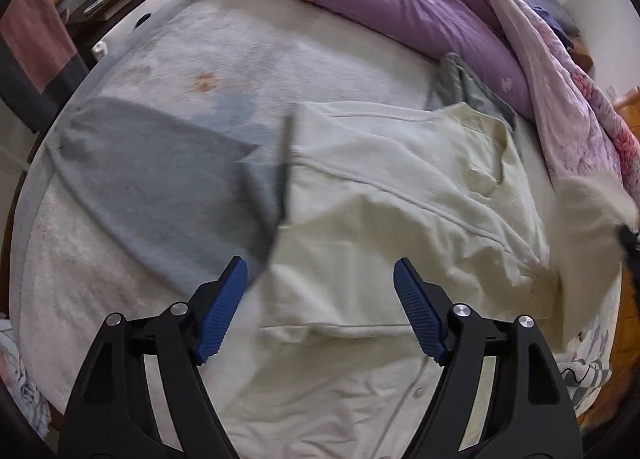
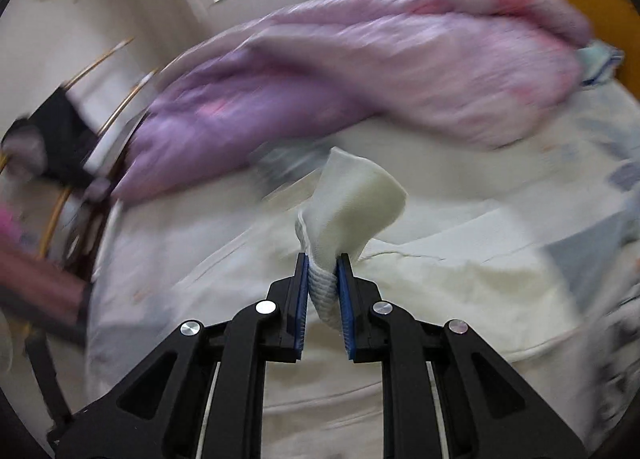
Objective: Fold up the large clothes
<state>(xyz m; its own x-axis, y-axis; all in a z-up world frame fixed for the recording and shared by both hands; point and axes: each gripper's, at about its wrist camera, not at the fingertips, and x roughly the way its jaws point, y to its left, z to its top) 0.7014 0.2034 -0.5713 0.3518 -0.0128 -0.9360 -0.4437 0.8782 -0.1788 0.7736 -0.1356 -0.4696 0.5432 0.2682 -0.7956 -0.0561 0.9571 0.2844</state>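
Right gripper (image 2: 323,259) fingers clamp the cream shirt (image 1: 400,187) cuff; left gripper (image 1: 320,271) gapes empty: carry the sleeve flat across.

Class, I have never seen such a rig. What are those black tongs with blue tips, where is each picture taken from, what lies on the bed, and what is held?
They are hand-held grippers, one per hand, each with a camera looking along its fingers. The left gripper is open and empty above a cream shirt spread on the bed, beside a grey garment and a purple quilt. The right gripper pinches a shirt cuff.
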